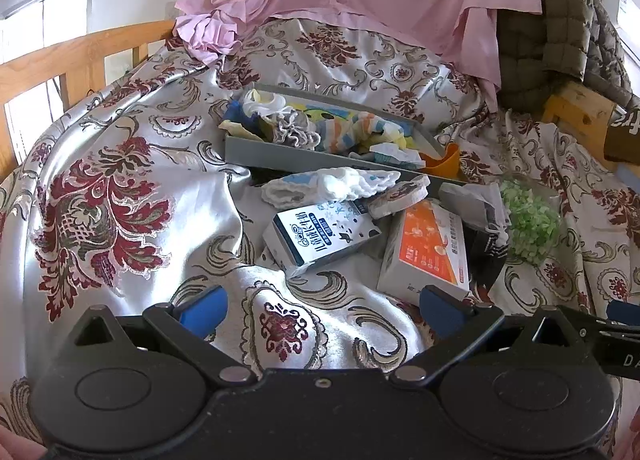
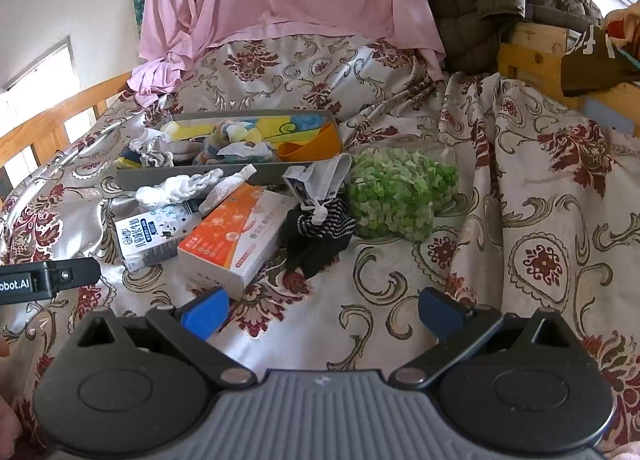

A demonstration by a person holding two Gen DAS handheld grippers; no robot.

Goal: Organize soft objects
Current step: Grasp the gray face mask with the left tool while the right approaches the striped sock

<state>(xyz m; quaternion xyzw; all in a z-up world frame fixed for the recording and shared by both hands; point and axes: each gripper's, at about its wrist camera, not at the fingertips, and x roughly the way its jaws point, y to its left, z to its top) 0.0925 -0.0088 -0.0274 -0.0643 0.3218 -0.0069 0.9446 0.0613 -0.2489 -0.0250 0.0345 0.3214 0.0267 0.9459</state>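
Both the left gripper (image 1: 322, 316) and right gripper (image 2: 320, 316) are hovering spread and empty. Beyond them, loose socks (image 2: 320, 228) are lying near the tray (image 2: 224, 174), among cartons (image 2: 236, 238); a careless pinch risks snagging the slippery bedspread (image 2: 520, 220).

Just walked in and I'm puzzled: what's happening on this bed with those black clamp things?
A person holds two handheld tools, sorting soft things. The left gripper and right gripper are both open and empty, hovering over the patterned bedspread. A grey tray already holds small socks and cloths. Outside it lie a white sock, a dark striped sock, two cartons and a bag of green bits.
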